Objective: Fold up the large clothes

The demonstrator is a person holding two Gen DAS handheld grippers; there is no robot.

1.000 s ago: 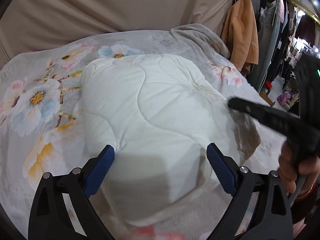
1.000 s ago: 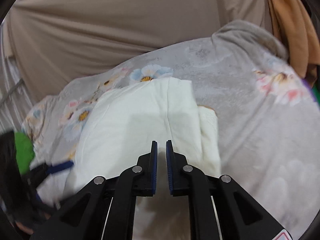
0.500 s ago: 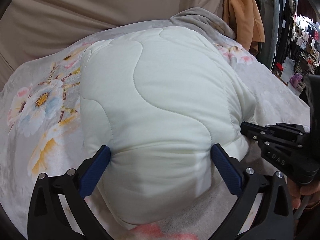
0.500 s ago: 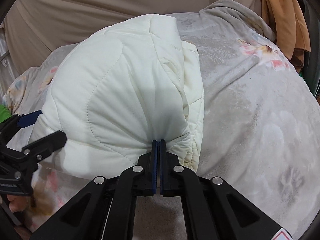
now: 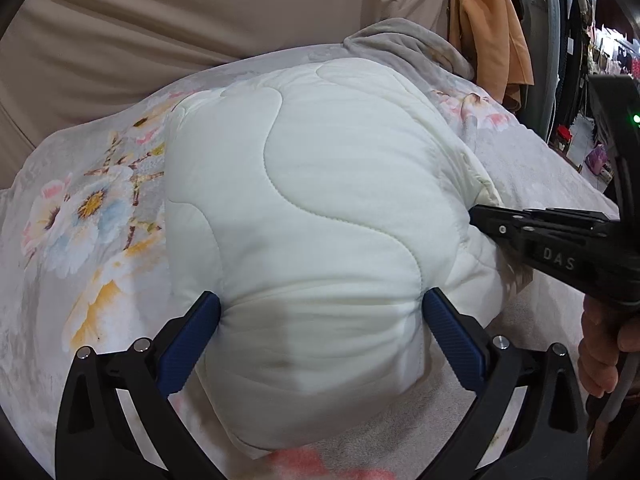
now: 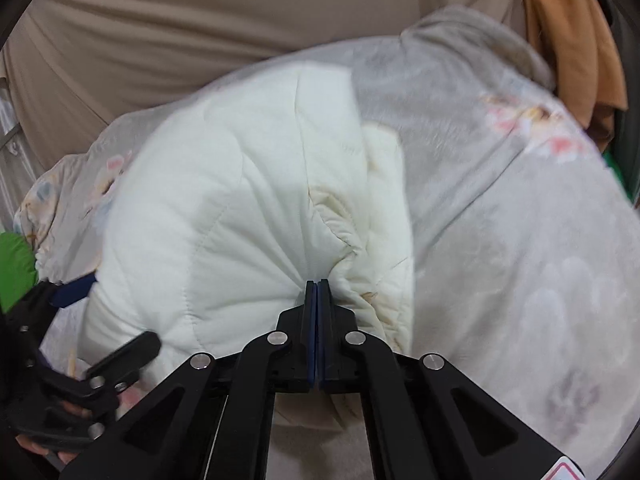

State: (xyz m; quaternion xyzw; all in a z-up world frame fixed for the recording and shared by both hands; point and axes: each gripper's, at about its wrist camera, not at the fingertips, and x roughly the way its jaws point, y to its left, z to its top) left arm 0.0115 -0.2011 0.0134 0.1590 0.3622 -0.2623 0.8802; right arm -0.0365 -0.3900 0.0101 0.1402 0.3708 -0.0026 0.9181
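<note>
A puffy white quilted jacket lies bundled on a floral grey blanket. My left gripper is open wide and straddles the bundle's near end. Its blue pads touch the two sides, and the fabric bulges up between them. My right gripper is shut on a pinch of the jacket at its right edge, with creases fanning out from the tips. In the left wrist view the right gripper comes in from the right. In the right wrist view the left gripper shows at the lower left.
A beige curtain hangs behind the blanket-covered surface. An orange garment and a rack of clothes hang at the far right. Something green lies at the left edge. A hand holds the right gripper's handle.
The left gripper came down over the jacket's near end, which now bulges between its pads. The right gripper's jaws closed and sank onto the jacket's right edge, gathering it.
</note>
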